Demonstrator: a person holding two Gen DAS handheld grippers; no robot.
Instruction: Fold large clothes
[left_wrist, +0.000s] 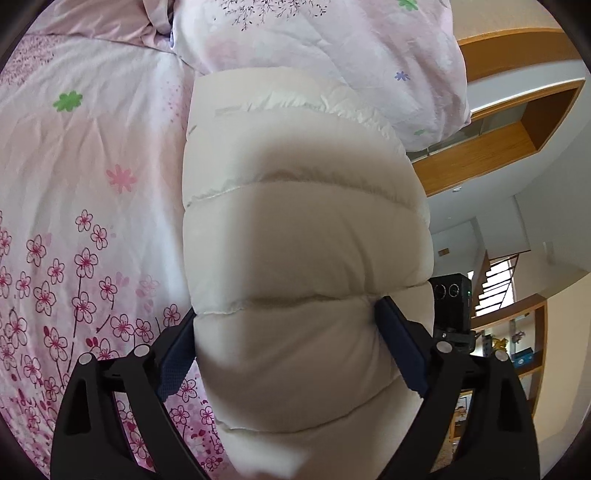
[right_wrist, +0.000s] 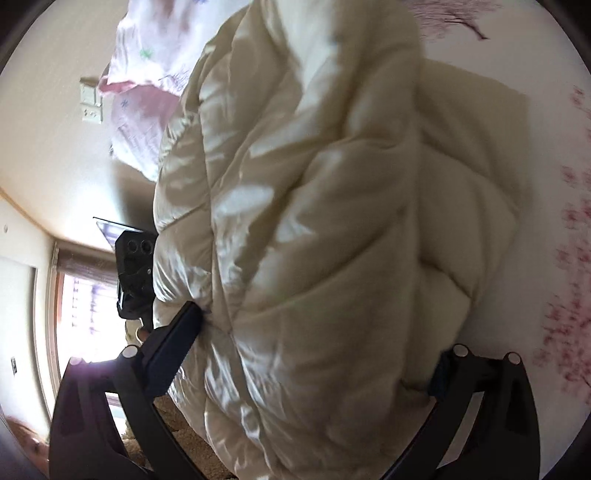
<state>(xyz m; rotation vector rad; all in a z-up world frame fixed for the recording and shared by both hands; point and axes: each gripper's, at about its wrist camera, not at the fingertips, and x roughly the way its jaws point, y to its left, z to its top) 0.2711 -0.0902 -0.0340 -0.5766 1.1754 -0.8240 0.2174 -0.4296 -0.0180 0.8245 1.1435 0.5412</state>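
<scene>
A cream quilted puffer jacket (left_wrist: 303, 236) lies lengthwise on the floral bed cover (left_wrist: 92, 166), and it fills the middle of the left wrist view. My left gripper (left_wrist: 284, 308) straddles its near end with the jaws wide; the blue pads (left_wrist: 400, 347) lie against the puffy sides without squeezing them. In the right wrist view the same jacket (right_wrist: 332, 184) bulges in folds between the wide jaws of my right gripper (right_wrist: 317, 336). Its left finger (right_wrist: 177, 339) touches the fabric edge. The right finger is mostly hidden behind the jacket.
A bunched pink floral duvet (left_wrist: 332, 44) is heaped at the far end of the bed. A black camera unit (left_wrist: 452, 302) stands off the bed's edge. Behind it are wooden shelves (left_wrist: 498, 147) and stairs (left_wrist: 495, 288). A bright window (right_wrist: 81, 306) is at the left.
</scene>
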